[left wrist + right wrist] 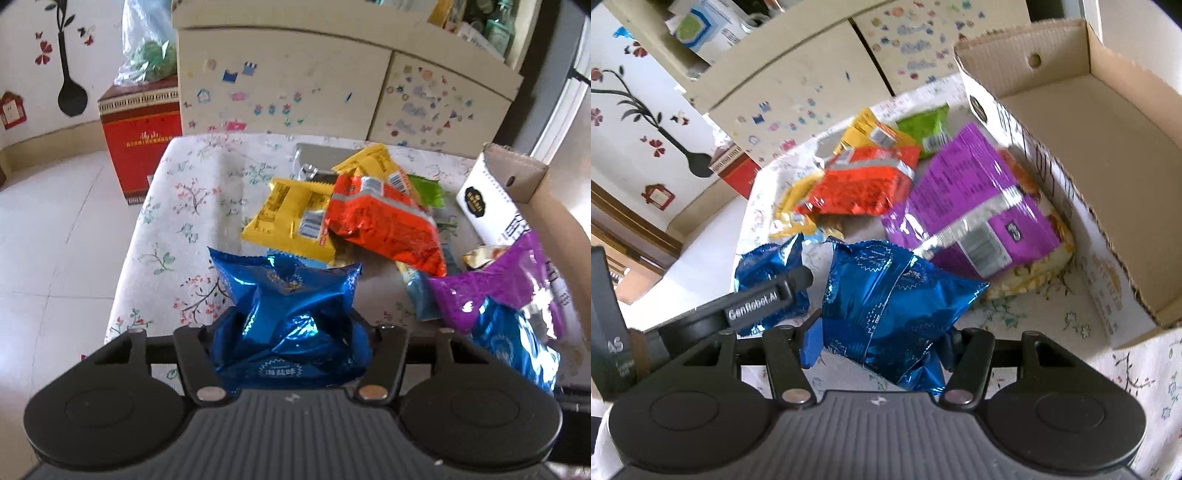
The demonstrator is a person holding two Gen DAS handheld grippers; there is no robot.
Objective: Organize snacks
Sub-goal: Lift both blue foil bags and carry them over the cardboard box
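Left gripper (288, 332) clenched on blue packet (288, 317), lower centre of frame. Right gripper (882, 332) grasping second blue packet (897, 306), centre frame. Cardboard box (1108, 155) upper right, appears unfilled. Advice: carry packets over box wall, release low, avoid crushing foil, clear purple packet (967, 206).

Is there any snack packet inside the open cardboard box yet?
No: the right wrist view shows the open cardboard box with a bare floor and no packet in it.
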